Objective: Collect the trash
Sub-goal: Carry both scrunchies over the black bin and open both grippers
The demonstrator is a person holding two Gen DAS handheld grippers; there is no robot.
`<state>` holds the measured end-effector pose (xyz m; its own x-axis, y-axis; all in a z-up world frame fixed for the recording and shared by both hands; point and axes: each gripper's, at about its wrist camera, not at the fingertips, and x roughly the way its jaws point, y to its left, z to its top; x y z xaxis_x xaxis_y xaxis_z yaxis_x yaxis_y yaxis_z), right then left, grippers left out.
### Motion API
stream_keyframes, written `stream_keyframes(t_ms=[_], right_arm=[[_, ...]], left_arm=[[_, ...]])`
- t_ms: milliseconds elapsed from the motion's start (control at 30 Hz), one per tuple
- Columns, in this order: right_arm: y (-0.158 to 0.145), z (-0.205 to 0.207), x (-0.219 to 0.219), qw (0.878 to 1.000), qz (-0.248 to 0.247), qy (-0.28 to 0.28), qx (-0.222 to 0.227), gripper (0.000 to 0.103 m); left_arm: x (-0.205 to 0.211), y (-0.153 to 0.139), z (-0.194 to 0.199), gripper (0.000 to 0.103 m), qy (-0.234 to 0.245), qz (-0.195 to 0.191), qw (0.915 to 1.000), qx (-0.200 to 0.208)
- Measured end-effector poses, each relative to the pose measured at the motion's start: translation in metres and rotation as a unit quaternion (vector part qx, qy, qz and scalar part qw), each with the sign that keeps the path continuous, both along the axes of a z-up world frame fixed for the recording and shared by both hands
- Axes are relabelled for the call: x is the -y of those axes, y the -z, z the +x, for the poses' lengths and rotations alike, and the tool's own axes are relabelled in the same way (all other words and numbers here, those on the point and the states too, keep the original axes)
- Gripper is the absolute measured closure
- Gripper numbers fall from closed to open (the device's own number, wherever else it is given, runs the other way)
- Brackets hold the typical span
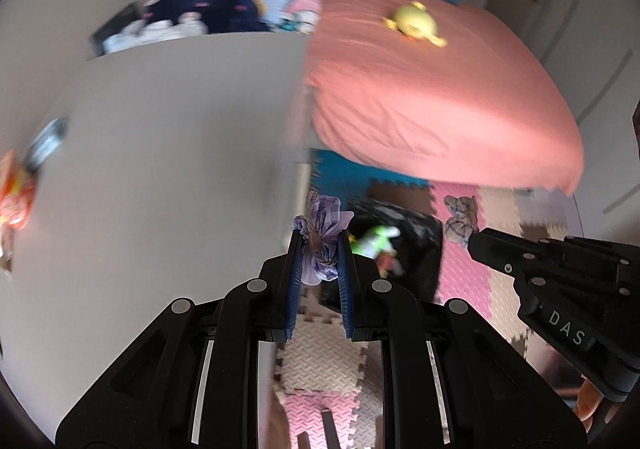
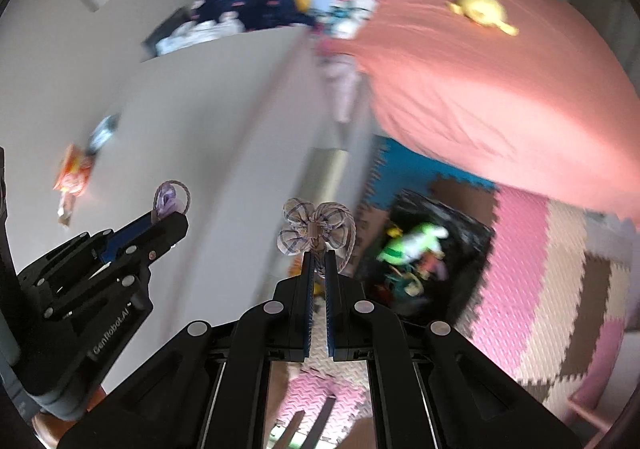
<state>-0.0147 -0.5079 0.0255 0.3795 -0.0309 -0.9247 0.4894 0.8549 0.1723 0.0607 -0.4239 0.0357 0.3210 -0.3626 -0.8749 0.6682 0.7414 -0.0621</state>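
Observation:
My left gripper is shut on a crumpled purple checked hair bow, held above the edge of a white table. In the right wrist view the left gripper shows at the left with that purple bow at its tip. My right gripper is shut on a beige and blue checked hair bow with an elastic loop. It shows in the left wrist view too, the right gripper with its bow. An orange snack wrapper lies on the table.
A black bin holding a green toy stands on the pink, beige and blue foam mats. A bed with a salmon sheet carries a yellow plush. Clothes are piled behind the table.

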Motion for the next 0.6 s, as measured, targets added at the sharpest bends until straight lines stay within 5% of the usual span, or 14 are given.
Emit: stream_keyframes(t_ms=[267, 333, 367, 400, 600], right_arm=[[0.024, -0.033, 0.064, 0.998, 0.026, 0.055, -0.03, 0.094], [0.029, -0.036, 0.078, 0.996, 0.048, 0.07, -0.03, 0.062], [0.031, -0.037, 0.085, 0.995, 0.05, 0.081, -0.028, 0.052], [0.031, -0.038, 0.091, 0.994, 0.046, 0.091, -0.026, 0.044], [0.035, -0.037, 0.101, 0.994, 0.046, 0.097, -0.025, 0.044]], left_arm=[[0.07, 0.039, -0.027, 0.082, 0.059, 0.033, 0.997, -0.037], [0.084, 0.049, -0.03, 0.049, 0.063, 0.051, 0.9959, -0.041], [0.089, 0.05, -0.033, 0.005, 0.06, 0.056, 0.9961, -0.032], [0.092, 0.051, -0.032, 0.006, 0.06, 0.052, 0.9967, -0.017], [0.098, 0.062, -0.024, 0.006, 0.061, 0.053, 0.9963, -0.03]])
